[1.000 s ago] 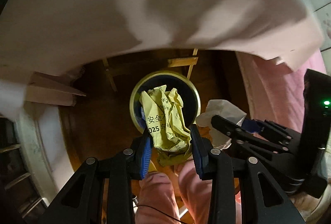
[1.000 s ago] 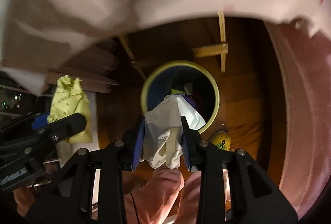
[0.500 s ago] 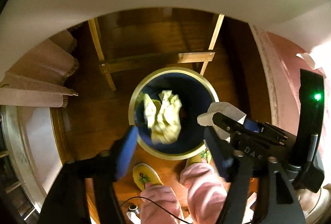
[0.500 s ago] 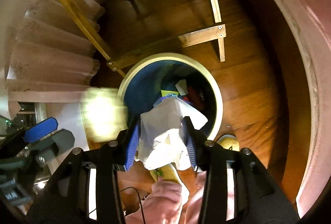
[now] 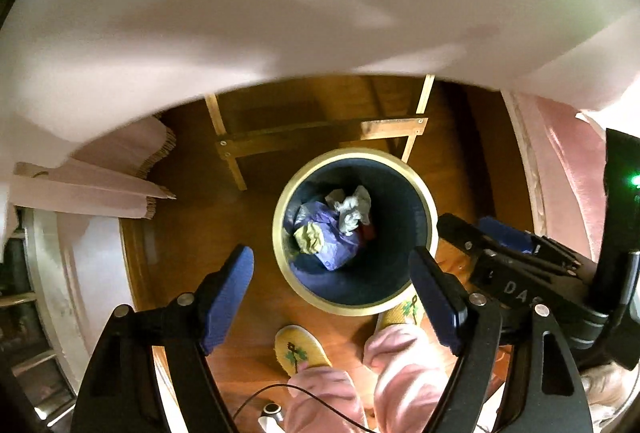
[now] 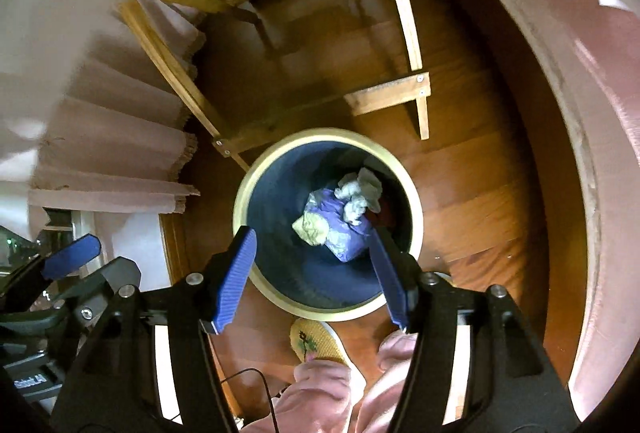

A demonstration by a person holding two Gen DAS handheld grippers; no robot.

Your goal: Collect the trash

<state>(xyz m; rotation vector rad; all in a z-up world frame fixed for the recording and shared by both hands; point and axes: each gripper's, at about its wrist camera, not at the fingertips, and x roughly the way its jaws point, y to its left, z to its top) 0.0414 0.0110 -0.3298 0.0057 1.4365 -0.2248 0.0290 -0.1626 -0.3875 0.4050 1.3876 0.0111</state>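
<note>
Through the left wrist camera, your left gripper (image 5: pixel 332 291) hangs over the bin (image 5: pixel 428 209) with its jaws spread wide and nothing between them. The yellow wad (image 5: pixel 309 237) and white wad (image 5: pixel 352 207) lie inside on a purple bag (image 5: pixel 340 241). Your right gripper (image 5: pixel 472 237) shows at right.

Through the right wrist camera, your right gripper (image 6: pixel 316 275) is spread apart and empty above the bin (image 6: pixel 240 201); yellow wad (image 6: pixel 312 228) left, white wad (image 6: pixel 358 195) farther right.
</note>
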